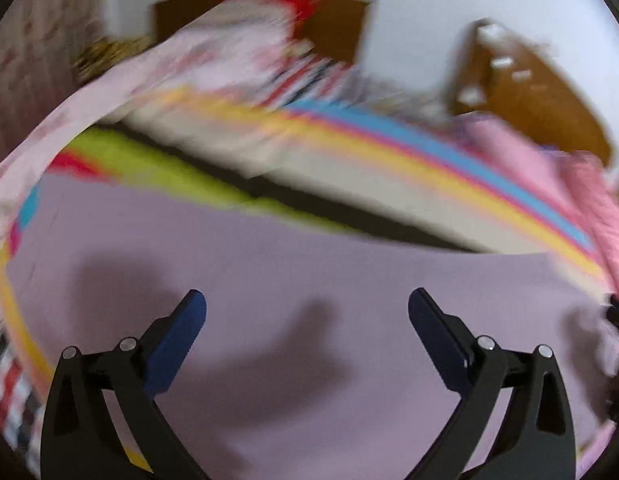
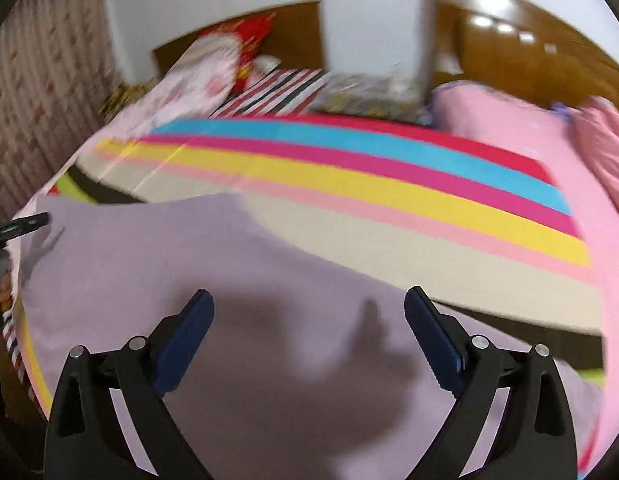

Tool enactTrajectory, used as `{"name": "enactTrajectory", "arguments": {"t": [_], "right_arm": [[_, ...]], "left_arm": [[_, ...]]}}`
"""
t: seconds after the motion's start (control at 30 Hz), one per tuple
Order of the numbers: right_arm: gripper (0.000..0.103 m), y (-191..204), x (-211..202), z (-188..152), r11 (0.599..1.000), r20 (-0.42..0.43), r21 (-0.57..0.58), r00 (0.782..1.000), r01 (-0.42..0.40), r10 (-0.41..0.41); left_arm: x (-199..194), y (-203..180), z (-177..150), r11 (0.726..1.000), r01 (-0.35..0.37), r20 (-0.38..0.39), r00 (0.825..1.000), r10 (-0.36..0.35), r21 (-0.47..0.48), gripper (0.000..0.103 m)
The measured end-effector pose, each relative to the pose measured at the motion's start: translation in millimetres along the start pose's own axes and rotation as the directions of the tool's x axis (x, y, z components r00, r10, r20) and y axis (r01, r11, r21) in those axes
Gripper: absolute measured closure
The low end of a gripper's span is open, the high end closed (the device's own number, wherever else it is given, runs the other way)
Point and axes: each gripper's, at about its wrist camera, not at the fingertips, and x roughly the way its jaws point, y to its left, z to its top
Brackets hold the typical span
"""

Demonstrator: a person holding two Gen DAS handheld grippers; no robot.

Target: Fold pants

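The lilac pants (image 1: pixel 293 280) lie spread flat on a striped bedspread and fill the lower half of both views; they also show in the right wrist view (image 2: pixel 157 256). My left gripper (image 1: pixel 307 300) is open and empty, hovering just above the fabric. My right gripper (image 2: pixel 309 300) is open and empty above the same cloth. The tip of the left gripper (image 2: pixel 27 224) shows at the left edge of the right wrist view, at the cloth's edge. The left wrist view is blurred by motion.
The bedspread (image 2: pixel 349 172) has blue, magenta, yellow and beige stripes. A pink quilt (image 2: pixel 529 140) lies at the right. Pillows (image 2: pixel 213 68) and a wooden headboard (image 2: pixel 301 28) are at the far end. A wooden cabinet (image 2: pixel 521 48) stands at the far right.
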Motion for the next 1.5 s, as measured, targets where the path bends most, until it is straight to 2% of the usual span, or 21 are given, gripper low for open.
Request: {"name": "enactTrajectory", "arguments": {"t": [0.1,0.17,0.27,0.3,0.33,0.37,0.4,0.5,0.6,0.67,0.73,0.83,0.87,0.93,1.0,1.1,1.17,1.23,1.3,1.4,1.5], "right_arm": [[0.011,-28,-19,-23,0.998,0.004,0.068,1.000,0.019,-0.019],[0.011,-33,-18,-32,0.997,-0.033,0.065,0.999,0.036,-0.034],[0.011,-47,-11,-35,0.994,-0.099,0.086,0.993,0.070,-0.062],[0.010,-63,-7,-38,0.988,-0.137,0.136,0.989,0.071,-0.052],[0.010,-86,-3,-43,0.974,-0.148,0.226,0.989,0.021,0.013],[0.011,-103,-7,-44,0.955,-0.103,0.291,0.990,-0.060,0.093],[0.011,-116,-9,-44,0.938,-0.093,0.329,0.985,-0.109,0.147],[0.011,-129,-9,-39,0.935,-0.070,0.333,0.985,-0.125,0.156],[0.010,-148,-27,-42,0.869,0.024,0.424,0.963,-0.254,0.270],[0.009,-164,-59,-51,0.865,0.128,0.425,0.964,-0.266,0.234],[0.009,-173,-80,-60,0.874,0.161,0.426,0.970,-0.234,0.182],[0.009,-173,-104,-76,0.907,0.137,0.394,0.985,-0.151,0.105],[0.009,-171,-109,-81,0.919,0.124,0.371,0.988,-0.135,0.095],[0.008,-156,-116,-90,0.952,0.103,0.291,0.993,-0.090,0.062],[0.008,-137,-124,-103,0.968,0.113,0.208,0.987,-0.138,0.117],[0.008,-119,-127,-121,0.930,0.157,0.174,0.942,-0.323,0.297],[0.008,-111,-111,-128,0.907,0.128,0.198,0.927,-0.373,0.353],[0.009,-114,-91,-138,0.904,0.078,0.249,0.937,-0.348,0.340],[0.009,-116,-89,-141,0.911,0.093,0.259,0.947,-0.321,0.307],[0.008,-109,-97,-133,0.929,0.076,0.266,0.966,-0.257,0.246],[0.008,-85,-102,-111,0.977,0.044,0.176,0.992,-0.121,0.115]], "left_arm": [[-5,-80,-9,0.971,0.212,-0.007,0.977,-0.212,0.115,0.002],[7,-149,-24,0.912,0.351,-0.074,0.937,-0.343,0.212,0.002],[32,-223,-49,0.853,0.408,-0.198,0.912,-0.360,0.325,0.002],[43,-243,-59,0.842,0.400,-0.245,0.912,-0.328,0.362,0.002],[51,-255,-67,0.834,0.387,-0.281,0.914,-0.292,0.393,0.002],[61,-265,-77,0.824,0.355,-0.300,0.924,-0.238,0.441,0.002],[62,-272,-80,0.813,0.311,-0.270,0.942,-0.198,0.492,0.002],[65,-272,-78,0.826,0.306,-0.277,0.942,-0.190,0.473,0.002],[54,-275,-83,0.831,0.273,-0.253,0.953,-0.165,0.485,0.002],[40,-281,-82,0.832,0.268,-0.221,0.959,-0.179,0.486,0.002],[21,-295,-85,0.813,0.332,-0.206,0.942,-0.263,0.478,0.002],[7,-322,-91,0.771,0.359,-0.178,0.933,-0.313,0.526,0.002],[9,-333,-98,0.749,0.359,-0.183,0.933,-0.311,0.557,0.002],[20,-346,-111,0.733,0.341,-0.200,0.940,-0.277,0.589,0.002],[40,-351,-123,0.731,0.352,-0.264,0.934,-0.240,0.584,0.002],[48,-346,-115,0.756,0.373,-0.293,0.924,-0.246,0.539,0.002],[50,-344,-114,0.759,0.378,-0.295,0.921,-0.253,0.530,0.002],[49,-348,-118,0.755,0.360,-0.285,0.929,-0.237,0.548,0.002],[51,-347,-120,0.758,0.361,-0.283,0.929,-0.239,0.544,0.002],[31,-328,-111,0.792,0.368,-0.203,0.930,-0.307,0.487,0.002],[-2,-289,-100,0.808,0.450,-0.121,0.891,-0.439,0.380,0.002]]}}
